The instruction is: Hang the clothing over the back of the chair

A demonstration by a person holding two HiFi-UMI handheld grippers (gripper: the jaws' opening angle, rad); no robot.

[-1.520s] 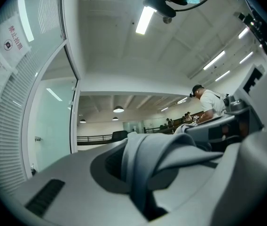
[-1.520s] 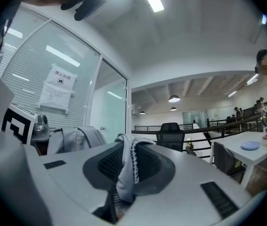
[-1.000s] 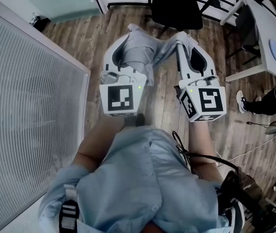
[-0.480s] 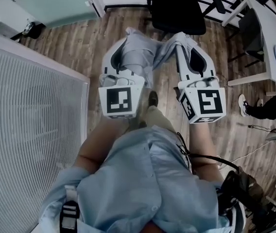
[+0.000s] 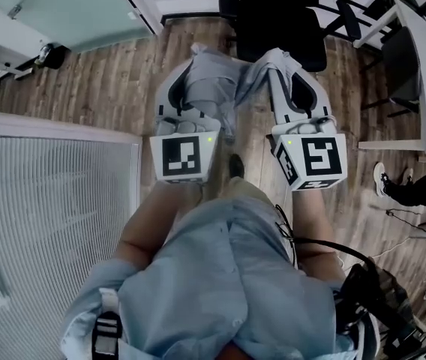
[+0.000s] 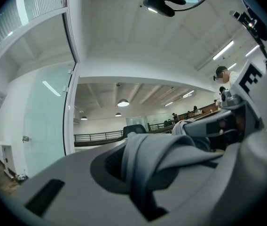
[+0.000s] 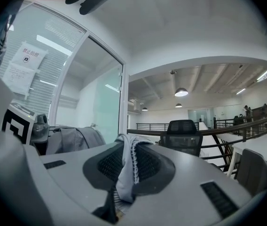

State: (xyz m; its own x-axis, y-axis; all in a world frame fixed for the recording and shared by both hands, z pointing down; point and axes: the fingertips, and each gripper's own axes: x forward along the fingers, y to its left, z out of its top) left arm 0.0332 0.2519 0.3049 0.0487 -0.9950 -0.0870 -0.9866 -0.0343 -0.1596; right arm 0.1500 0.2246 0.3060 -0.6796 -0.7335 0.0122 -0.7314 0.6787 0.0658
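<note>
Left gripper [image 5: 198, 70]: jaws almost closed, pinched on a thick fold of the grey clothing [image 5: 214, 88]. It is held level and points to 12 o'clock in the head view, with the forearm straight behind it. The clothing is bunched over these jaws and spans toward 3 o'clock to the other gripper, above the wood floor [image 5: 115, 81].

Right gripper [image 5: 282, 70]: jaws almost closed on a thin ribbed edge of the clothing. It is level and parallel to the left one.

Black chair [image 5: 277, 13]: at 12 o'clock, beyond both tips. The clothing is not yet over its back.
</note>
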